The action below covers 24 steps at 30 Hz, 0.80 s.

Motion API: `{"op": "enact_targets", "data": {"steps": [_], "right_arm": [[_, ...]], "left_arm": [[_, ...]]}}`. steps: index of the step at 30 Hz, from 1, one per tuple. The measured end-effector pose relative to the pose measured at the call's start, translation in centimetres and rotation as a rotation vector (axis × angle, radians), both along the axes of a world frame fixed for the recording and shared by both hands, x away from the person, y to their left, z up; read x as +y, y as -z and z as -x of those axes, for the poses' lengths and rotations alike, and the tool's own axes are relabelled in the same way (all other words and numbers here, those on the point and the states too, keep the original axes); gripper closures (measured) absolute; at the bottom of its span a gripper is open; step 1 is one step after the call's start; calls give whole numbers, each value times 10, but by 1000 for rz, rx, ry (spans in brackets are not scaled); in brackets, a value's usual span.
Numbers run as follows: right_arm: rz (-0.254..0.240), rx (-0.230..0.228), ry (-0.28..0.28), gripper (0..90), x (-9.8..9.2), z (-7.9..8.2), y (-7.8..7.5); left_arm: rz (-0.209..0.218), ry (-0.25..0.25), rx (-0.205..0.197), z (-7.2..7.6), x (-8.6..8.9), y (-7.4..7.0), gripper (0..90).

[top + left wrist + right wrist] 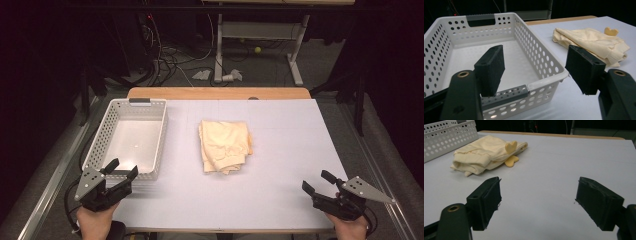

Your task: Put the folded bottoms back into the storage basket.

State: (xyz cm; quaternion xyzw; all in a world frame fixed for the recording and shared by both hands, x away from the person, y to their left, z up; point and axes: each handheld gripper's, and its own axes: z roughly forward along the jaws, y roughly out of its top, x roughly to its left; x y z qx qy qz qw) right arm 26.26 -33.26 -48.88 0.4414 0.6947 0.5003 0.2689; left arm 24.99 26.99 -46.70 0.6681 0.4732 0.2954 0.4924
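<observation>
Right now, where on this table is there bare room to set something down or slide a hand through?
Widest bare patch: between the folded yellow cloth and the table's right edge, reaching the right gripper. The near strip between the two grippers is also free. The white basket is empty inside. Tightest spots: the lane between basket and cloth, and the near left corner where the left gripper hovers at the basket's rim.

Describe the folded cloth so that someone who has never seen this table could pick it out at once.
Start from the white-covered table and find the white perforated basket at its left. Just to the right of the basket, apart from it and near the table's middle, lies the cloth. It is the one soft thing there: pale yellow and loosely folded.
</observation>
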Motion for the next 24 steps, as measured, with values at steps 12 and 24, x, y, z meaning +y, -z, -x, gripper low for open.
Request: {"op": "enact_targets", "data": {"steps": [12,24], "right_arm": [[5,2,-5,207,2,-1,0],[7,7,-4,207,2,-2,1]], "left_arm": [[3,14,-11,-2,-7,-1,302],[-7,54,-11,-7,-19,-1,303]]}}
